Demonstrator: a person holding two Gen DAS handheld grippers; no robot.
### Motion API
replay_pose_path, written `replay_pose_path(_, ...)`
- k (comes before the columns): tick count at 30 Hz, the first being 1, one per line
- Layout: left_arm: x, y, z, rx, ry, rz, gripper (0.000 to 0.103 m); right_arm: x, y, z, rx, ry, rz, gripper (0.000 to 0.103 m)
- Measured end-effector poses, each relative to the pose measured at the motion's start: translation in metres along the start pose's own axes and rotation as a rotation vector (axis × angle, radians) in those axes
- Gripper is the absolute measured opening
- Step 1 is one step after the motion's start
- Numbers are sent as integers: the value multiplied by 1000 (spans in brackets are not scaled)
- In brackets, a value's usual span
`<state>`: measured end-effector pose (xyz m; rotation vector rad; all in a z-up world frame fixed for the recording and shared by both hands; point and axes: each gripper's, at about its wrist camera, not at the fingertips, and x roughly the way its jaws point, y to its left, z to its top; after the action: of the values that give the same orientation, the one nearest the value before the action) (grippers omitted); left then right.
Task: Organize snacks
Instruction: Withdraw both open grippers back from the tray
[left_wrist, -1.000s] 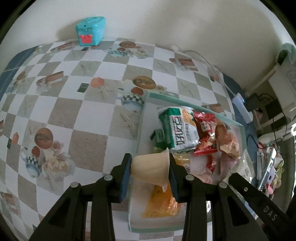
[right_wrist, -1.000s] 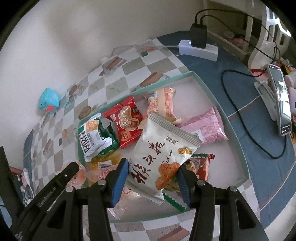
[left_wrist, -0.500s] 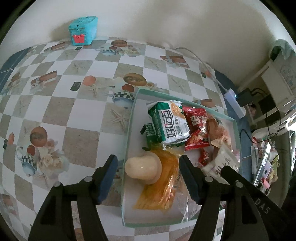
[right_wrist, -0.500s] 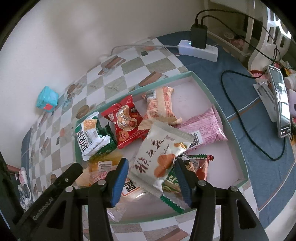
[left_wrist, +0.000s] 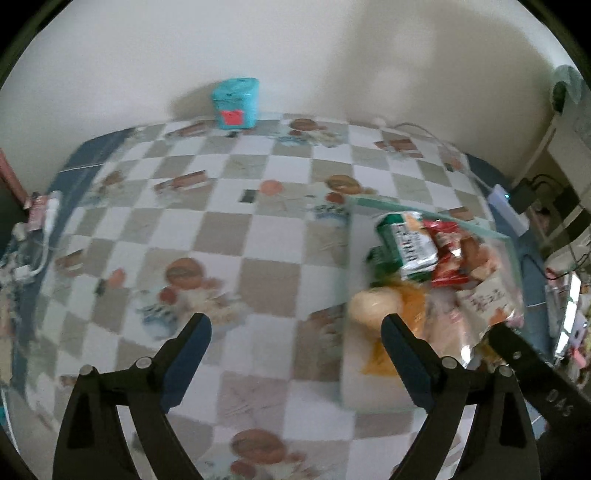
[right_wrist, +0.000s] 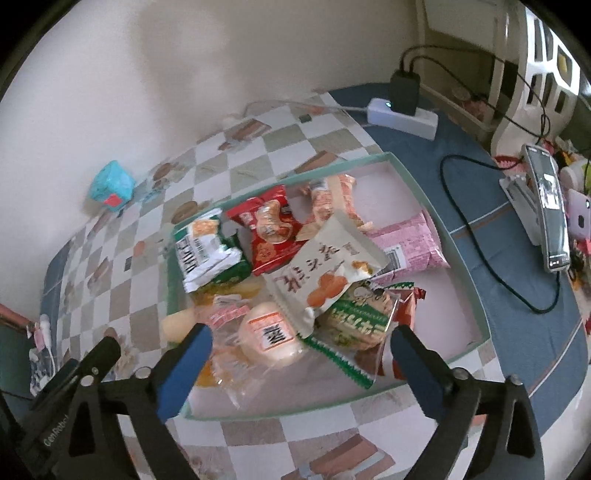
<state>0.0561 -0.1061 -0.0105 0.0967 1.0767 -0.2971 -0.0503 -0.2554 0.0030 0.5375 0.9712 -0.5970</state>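
At the bottom of the right wrist view, the right tongs (right_wrist: 301, 345) are opening wide and hold nothing; the snacks lie just beyond the blue pads, inside the green-rimmed tray (right_wrist: 421, 199). Nearest is a round bun in clear wrap (right_wrist: 271, 339), which looks soft and easy to crush, so a light grip on its sides seems best. Above it, in the middle of the frame, the white packet with orange print (right_wrist: 325, 269) leans on other bags; it looks light, puffy and slippery, so I would take it at the flat sealed edge. In the left wrist view, the left tongs (left_wrist: 295, 334) are also opening, empty over the checked worktop (left_wrist: 229, 236), with the pale jelly cup (left_wrist: 373, 304) inside the tray at the middle right. Far off, a teal box (left_wrist: 236, 103) stands at the wall.
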Motion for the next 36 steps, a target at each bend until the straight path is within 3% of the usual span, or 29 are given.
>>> replay_pose_path(7,-20,29,-27,-32,-10,69,93,-24,12,-29,-63,-48,-2,103)
replay_pose_path(19,-47,44,-66,-4,-43,149,93,-45,12,-70,-119,-64,-34,103)
replay_pose_path(36,-46,52,-69,-21,-21,152,93,-45,21,-73,-159,-64,-43,103)
